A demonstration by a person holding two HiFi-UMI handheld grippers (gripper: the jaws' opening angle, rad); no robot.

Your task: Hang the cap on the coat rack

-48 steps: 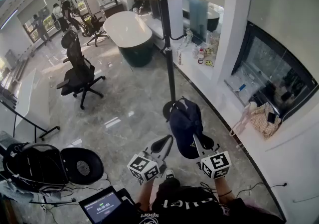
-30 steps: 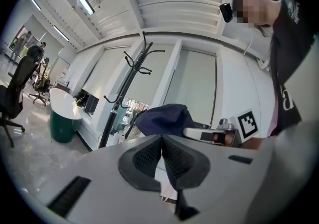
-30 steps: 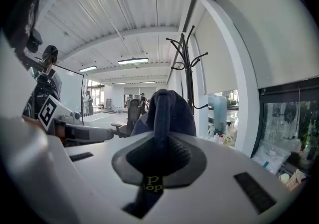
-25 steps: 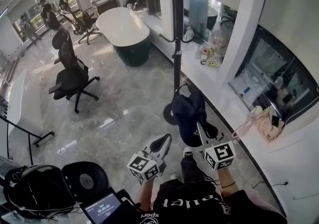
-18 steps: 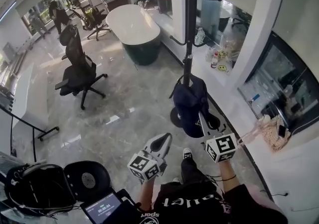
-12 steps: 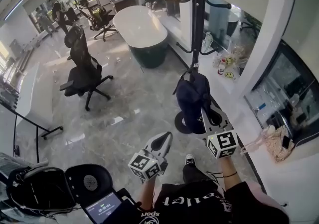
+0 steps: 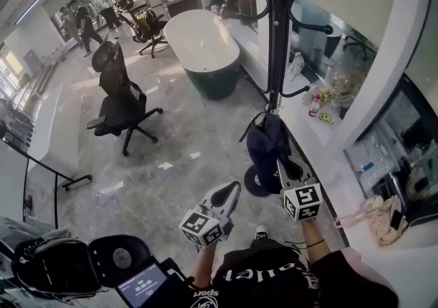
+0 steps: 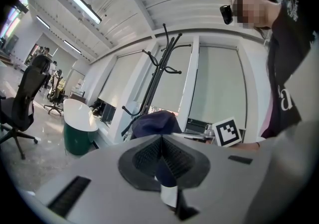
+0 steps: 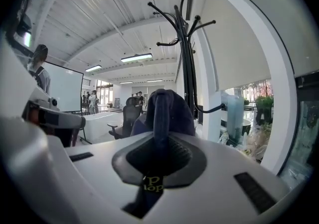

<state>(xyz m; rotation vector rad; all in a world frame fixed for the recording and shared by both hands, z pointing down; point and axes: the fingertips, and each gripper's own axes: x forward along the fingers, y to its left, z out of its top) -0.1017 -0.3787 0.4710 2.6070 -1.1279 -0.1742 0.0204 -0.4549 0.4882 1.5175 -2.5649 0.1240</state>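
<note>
A black coat rack [image 7: 277, 26] with curved hooks stands ahead, and its round base [image 7: 254, 181] rests on the marble floor. The navy cap [image 7: 267, 146] hangs in the air right in front of the pole, just under a low hook. My right gripper [image 7: 279, 164] is shut on the cap's lower edge. In the right gripper view the cap [image 9: 167, 111] rises from the right gripper [image 9: 158, 141], with the rack [image 9: 187, 44] behind it. My left gripper [image 7: 229, 194] is lower and to the left, shut and holding nothing. The left gripper view shows the left gripper [image 8: 162, 141] shut, the cap [image 8: 154, 121] and the rack [image 8: 157, 73].
A black office chair [image 7: 120, 98] and a white oval table on a dark green base [image 7: 205, 46] stand to the left. A white ledge with small bottles [image 7: 321, 105] runs right of the rack. Black gear [image 7: 61, 265] and a tablet [image 7: 140, 285] lie near my feet.
The person has stepped closer to the rack. My right gripper has carried the cap up and forward until it hangs against the pole under a low hook. The left gripper stays put.
</note>
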